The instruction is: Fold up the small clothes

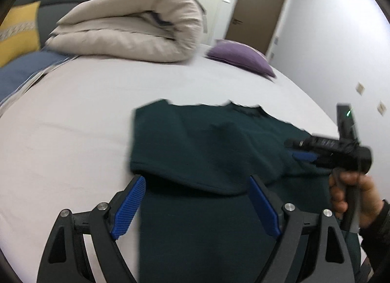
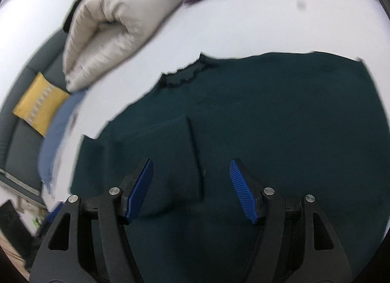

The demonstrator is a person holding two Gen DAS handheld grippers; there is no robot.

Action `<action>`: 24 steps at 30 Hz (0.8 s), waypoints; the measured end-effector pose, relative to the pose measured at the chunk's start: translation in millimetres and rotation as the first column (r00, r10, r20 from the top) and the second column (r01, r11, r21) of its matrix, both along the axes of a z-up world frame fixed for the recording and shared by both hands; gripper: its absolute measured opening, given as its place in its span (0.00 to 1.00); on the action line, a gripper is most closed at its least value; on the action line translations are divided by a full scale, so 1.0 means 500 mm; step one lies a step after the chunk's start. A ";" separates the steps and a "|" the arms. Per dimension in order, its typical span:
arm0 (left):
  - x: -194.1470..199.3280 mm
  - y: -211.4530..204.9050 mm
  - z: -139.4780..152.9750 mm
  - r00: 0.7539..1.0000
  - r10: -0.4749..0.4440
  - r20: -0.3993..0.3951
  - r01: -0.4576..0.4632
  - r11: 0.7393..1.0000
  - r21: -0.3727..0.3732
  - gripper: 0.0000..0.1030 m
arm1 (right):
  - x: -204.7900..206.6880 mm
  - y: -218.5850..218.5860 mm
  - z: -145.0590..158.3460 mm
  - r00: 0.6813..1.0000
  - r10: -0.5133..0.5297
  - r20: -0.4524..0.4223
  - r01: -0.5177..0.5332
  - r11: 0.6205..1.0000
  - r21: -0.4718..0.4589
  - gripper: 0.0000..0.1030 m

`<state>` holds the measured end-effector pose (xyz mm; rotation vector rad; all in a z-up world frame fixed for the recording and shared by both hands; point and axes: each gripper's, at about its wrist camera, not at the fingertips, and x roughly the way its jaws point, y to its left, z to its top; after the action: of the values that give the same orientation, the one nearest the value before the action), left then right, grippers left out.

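Observation:
A dark green garment lies on the white bed sheet, with a folded edge across its near part. My left gripper is open over that folded edge, its blue pads wide apart and empty. The right gripper shows at the right of the left wrist view, held by a hand low over the garment's right side. In the right wrist view the garment fills the frame and my right gripper is open above a crease, holding nothing.
A rolled beige duvet lies at the far side of the bed, with a purple pillow to its right. A grey sofa with a yellow cushion stands at left. A blue cloth lies at the bed's edge.

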<state>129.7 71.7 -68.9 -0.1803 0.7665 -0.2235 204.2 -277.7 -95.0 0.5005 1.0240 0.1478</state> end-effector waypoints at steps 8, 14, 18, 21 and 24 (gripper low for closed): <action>0.030 0.129 -0.027 0.991 0.129 -0.046 -0.133 0.986 -0.102 0.83 | 0.052 0.115 -0.006 0.992 0.127 -0.026 -0.129 0.950 -0.285 0.06; 0.068 0.151 -0.031 0.985 0.156 -0.074 -0.166 0.973 -0.161 0.83 | 0.002 0.073 0.091 0.988 0.085 0.127 -0.045 0.957 -0.288 0.06; 0.115 0.134 -0.043 0.984 0.145 -0.105 -0.161 0.975 -0.156 0.82 | -0.022 -0.003 0.085 0.989 0.027 0.145 0.010 0.968 -0.251 0.06; 0.161 0.116 -0.067 0.978 0.135 -0.161 -0.157 0.979 -0.133 0.73 | -0.026 -0.040 0.041 0.996 -0.016 0.092 0.037 0.972 -0.234 0.06; 0.194 0.103 -0.091 0.971 0.121 -0.208 -0.146 0.983 -0.112 0.63 | -0.033 -0.061 0.010 0.995 -0.042 0.089 0.060 0.977 -0.206 0.06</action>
<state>226.4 123.3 -114.6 -0.3787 0.9371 -0.1267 187.7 -308.0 -89.8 0.3263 0.9308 0.0146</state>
